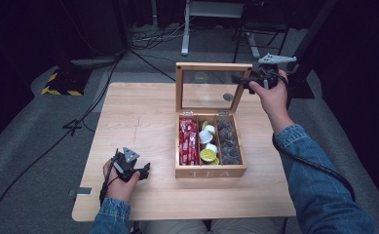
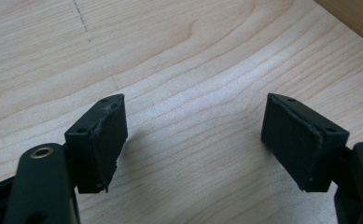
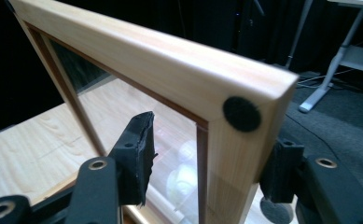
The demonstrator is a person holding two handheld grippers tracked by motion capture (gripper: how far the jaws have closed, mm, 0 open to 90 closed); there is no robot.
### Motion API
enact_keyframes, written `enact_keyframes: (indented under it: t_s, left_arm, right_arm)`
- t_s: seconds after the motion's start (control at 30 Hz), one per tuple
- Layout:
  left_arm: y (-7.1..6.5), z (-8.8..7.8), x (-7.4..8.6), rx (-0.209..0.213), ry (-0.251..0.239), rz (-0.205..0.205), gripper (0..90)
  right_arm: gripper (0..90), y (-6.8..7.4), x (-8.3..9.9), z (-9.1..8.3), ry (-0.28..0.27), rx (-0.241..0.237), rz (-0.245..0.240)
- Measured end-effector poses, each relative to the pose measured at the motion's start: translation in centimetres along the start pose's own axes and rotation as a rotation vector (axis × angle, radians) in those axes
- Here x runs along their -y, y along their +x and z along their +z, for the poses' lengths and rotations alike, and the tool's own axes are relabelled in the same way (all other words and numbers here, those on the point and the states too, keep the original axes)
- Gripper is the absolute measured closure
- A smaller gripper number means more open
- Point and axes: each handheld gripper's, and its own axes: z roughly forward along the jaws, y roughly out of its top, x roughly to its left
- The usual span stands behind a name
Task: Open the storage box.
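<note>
Wooden tea box [image 1: 210, 171] near table's right edge, glass-paned lid [image 1: 213, 68] upright, three compartments full, open.

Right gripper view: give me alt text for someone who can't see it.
The right gripper straddles the corner of the wooden lid frame, one black jaw on either side. A round black felt pad sits on the corner; the glass pane reflects the table.

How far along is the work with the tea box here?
The tea box stands filled, its lid raised upright. In hand: the right gripper straddles the lid's corner, though contact is unclear. The left gripper rests open on the table. Probably left: swinging the lid.
</note>
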Motion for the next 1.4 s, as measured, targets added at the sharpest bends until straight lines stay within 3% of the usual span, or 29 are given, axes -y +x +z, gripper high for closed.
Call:
enact_keyframes:
  t_s: [0.23, 0.3, 0.83, 1.13, 1.4]
  left_arm:
    - [0.3, 0.0, 0.0, 0.013, 0.009, -0.016, 22.9]
    - [0.3, 0.1, 0.0, 0.021, 0.014, -0.037, 22.9]
    - [0.4, 0.1, -0.1, 0.027, 0.017, -0.04, 22.0]
    - [0.4, 0.1, -0.1, 0.027, 0.017, -0.04, 22.0]
    - [0.4, 0.1, -0.1, 0.028, 0.016, -0.039, 21.9]
  right_arm:
    - [42.7, -0.5, -0.1, 1.0, 0.0, 0.026, 0.01]
    - [42.5, -0.6, -0.1, 1.3, 0.0, 0.028, 0.013]
    - [30.2, -0.7, 1.0, 3.7, 0.017, 0.088, 0.006]
    - [28.3, -0.9, 2.1, 5.2, 0.017, 0.127, 0.04]
    - [27.8, -1.1, 3.6, 5.9, 0.045, 0.124, 0.061]
